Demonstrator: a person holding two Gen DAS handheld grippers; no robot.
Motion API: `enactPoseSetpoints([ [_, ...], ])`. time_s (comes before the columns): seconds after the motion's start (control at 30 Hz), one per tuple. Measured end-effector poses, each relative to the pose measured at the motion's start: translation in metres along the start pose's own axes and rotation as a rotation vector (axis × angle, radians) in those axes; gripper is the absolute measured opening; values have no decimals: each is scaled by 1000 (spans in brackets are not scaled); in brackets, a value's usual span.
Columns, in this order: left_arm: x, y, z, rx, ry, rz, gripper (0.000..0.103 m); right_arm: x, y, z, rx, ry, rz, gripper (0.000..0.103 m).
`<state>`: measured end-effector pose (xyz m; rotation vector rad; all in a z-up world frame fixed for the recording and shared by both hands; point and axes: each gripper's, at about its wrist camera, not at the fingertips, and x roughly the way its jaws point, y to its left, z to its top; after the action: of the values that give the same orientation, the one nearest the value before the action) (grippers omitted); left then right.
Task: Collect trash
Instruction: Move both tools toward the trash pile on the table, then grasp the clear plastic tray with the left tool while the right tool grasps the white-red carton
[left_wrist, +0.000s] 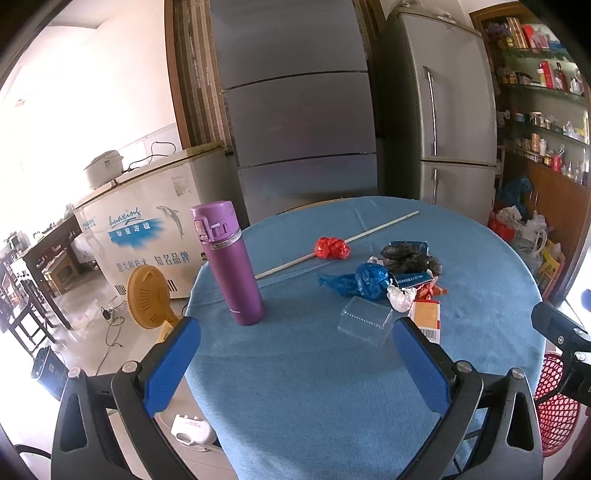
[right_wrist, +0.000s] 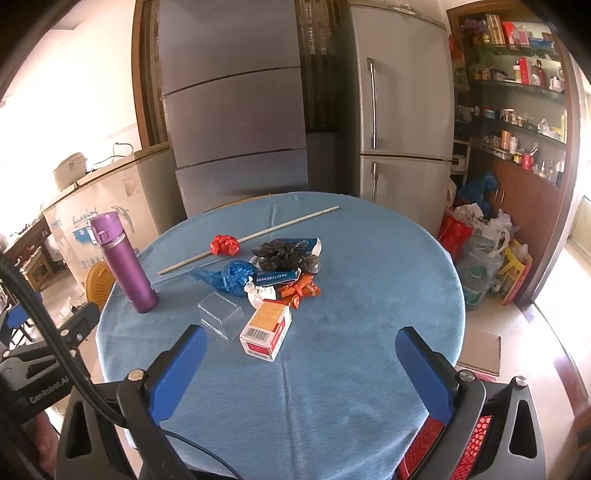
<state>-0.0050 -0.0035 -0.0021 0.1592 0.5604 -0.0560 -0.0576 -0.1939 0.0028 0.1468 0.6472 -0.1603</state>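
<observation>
Trash lies in a loose pile on the round blue-clothed table (left_wrist: 332, 387): a red crumpled bag (left_wrist: 331, 248), a black bag (left_wrist: 408, 255), a blue bag (left_wrist: 364, 281), a clear plastic box (left_wrist: 365, 325) and an orange-and-white carton (left_wrist: 427, 317). The right wrist view shows the same red bag (right_wrist: 224, 245), black bag (right_wrist: 284, 254), blue bag (right_wrist: 231, 277), clear box (right_wrist: 221, 316), carton (right_wrist: 266, 329) and an orange wrapper (right_wrist: 301, 290). My left gripper (left_wrist: 295, 334) is open and empty, short of the pile. My right gripper (right_wrist: 301, 345) is open and empty above the cloth.
A purple flask (left_wrist: 227, 263) stands upright at the table's left. A long thin stick (left_wrist: 336, 244) lies across the far side. A red mesh basket (left_wrist: 557, 402) sits on the floor to the right of the table. Fridges stand behind.
</observation>
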Motion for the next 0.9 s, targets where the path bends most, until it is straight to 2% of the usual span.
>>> enactPoseSetpoints([
  [0.47, 14, 2, -3, -20, -21, -1, 103, 22, 6, 5, -1, 26, 22, 103],
  [0.67, 39, 9, -5, -31, 44, -23, 103, 55, 11, 8, 0, 96, 71, 103],
  [0.9, 90, 21, -11, -20, 128, -22, 103, 117, 17, 8, 79, 224, 175, 103],
])
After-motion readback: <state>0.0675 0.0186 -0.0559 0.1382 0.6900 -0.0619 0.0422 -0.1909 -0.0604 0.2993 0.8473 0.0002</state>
